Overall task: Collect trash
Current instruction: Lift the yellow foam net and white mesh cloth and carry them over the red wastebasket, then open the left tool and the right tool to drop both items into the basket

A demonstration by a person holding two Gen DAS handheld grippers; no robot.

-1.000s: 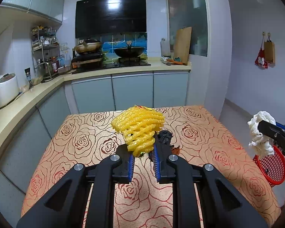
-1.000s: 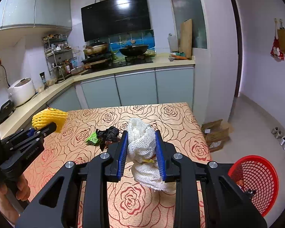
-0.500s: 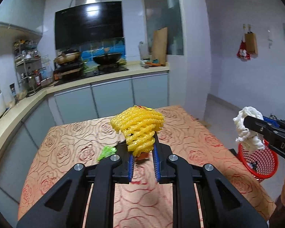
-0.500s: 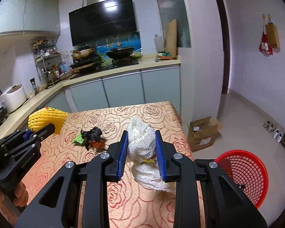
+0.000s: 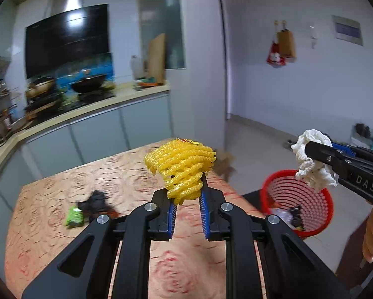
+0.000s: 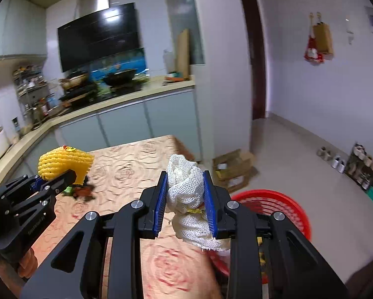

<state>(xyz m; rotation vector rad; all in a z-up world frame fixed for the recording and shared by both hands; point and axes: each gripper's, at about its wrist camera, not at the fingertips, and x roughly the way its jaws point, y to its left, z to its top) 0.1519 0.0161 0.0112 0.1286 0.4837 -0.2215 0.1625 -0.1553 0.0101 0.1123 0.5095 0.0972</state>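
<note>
A rose-patterned table (image 5: 126, 172) bears a green wrapper (image 5: 74, 218) beside blurred dark scraps (image 5: 95, 201).

I count two claws, my left claw (image 5: 186, 208) and right claw (image 6: 186, 204), one yellow foam net (image 5: 182, 165), one white mesh net (image 6: 189, 196), one red basket (image 5: 318, 199), one table (image 5: 136, 179), and two woks (image 5: 88, 86).

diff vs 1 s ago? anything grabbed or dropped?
Both grippers swung right, off the table toward the red basket. The right gripper now overhangs its rim. Nothing grabbed or dropped: left gripper still clamps the yellow foam net, right still clamps the white mesh net. Table scraps unmoved.
</note>
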